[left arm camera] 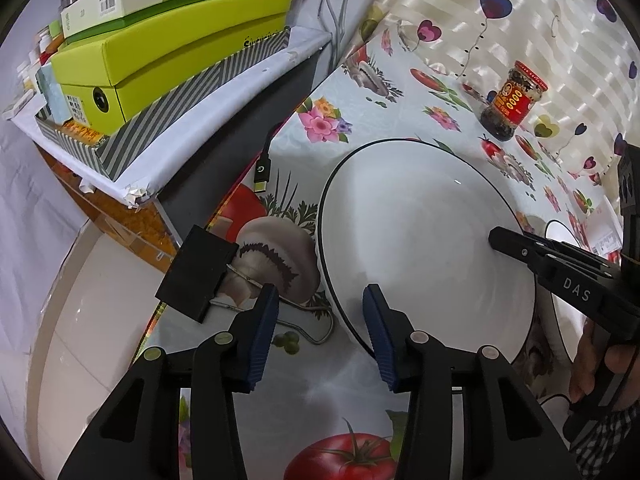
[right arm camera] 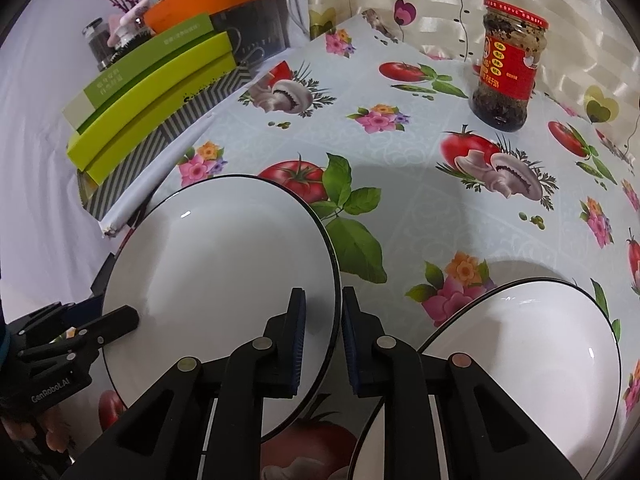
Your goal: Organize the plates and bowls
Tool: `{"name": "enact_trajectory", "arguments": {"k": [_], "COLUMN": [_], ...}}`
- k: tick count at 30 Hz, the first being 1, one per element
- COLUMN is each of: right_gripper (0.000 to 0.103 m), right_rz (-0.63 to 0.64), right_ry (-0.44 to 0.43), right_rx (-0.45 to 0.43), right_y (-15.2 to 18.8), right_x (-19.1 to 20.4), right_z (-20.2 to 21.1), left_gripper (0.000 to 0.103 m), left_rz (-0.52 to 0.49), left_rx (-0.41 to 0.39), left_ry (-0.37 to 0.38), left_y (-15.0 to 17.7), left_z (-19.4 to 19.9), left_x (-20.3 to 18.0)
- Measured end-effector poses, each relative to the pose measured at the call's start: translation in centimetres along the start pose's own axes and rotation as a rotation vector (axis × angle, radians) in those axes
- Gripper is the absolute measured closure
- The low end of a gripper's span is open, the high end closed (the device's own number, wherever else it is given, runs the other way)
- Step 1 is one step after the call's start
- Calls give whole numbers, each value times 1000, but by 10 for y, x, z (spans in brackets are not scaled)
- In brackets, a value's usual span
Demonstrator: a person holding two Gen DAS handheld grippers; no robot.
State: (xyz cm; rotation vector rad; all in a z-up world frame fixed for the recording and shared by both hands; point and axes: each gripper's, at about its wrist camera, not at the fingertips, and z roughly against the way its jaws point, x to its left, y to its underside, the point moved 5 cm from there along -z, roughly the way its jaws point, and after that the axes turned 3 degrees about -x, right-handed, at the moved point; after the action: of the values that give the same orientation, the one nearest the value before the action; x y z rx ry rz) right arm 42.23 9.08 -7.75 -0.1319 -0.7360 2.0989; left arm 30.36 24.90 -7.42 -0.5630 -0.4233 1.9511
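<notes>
Oilcloth (right arm camera: 404, 184) printed with tomatoes, mushrooms and flowers is covering the bench, and a striped cream curtain (left arm camera: 520, 8) with heart shapes is hanging along its far edge. A white plate (right arm camera: 224, 272) with a thin dark rim is sitting near the bench's left edge, and a second white dish (right arm camera: 532, 360) of the same kind is lying just to its right. The right gripper (right arm camera: 323, 344) is pinching the first plate's right rim, one pad inside, one outside, jaws nearly pressed together. The left gripper (left arm camera: 320, 336) is straddling the same plate's left rim with its jaws partly spread; whether the pads are pressing on the rim cannot be told. A black binder clip (left arm camera: 200, 276) is lying on the oilcloth beside the left pad, and a USB cable plug (left arm camera: 262, 174) is dangling at the bench edge. A glass jar of chilli sauce (right arm camera: 508, 68) with a red label is standing well apart near the curtain. Green boxes (left arm camera: 172, 60) are piling on a striped box (left arm camera: 168, 120) on a lower shelf at the left, with pale floor (left arm camera: 92, 320) showing below.
</notes>
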Motion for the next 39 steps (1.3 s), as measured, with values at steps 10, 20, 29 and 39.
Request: {"name": "enact_trajectory", "arguments": {"k": [10,20,29,39], "right_gripper": [90,91,92,92], "right_rz": [-44,-58,-75,-93], "right_ry": [-12,-30,-39,-40], "right_rx": [-11,-17,-23,-65], "right_y": [2,6,10,15], "right_x": [-3,3,8,12], "right_z": [2,8,17,48], "left_gripper": [85,85,85,85], "left_rz": [0,7,18,4], "left_rx": [-17,-18,-34,-67], "left_ry": [8,-27,-35,-30], "left_y": [-1,0,-1,0], "left_z": [2,6,17,42], "left_x": [-5,-3,-1,-10]}}
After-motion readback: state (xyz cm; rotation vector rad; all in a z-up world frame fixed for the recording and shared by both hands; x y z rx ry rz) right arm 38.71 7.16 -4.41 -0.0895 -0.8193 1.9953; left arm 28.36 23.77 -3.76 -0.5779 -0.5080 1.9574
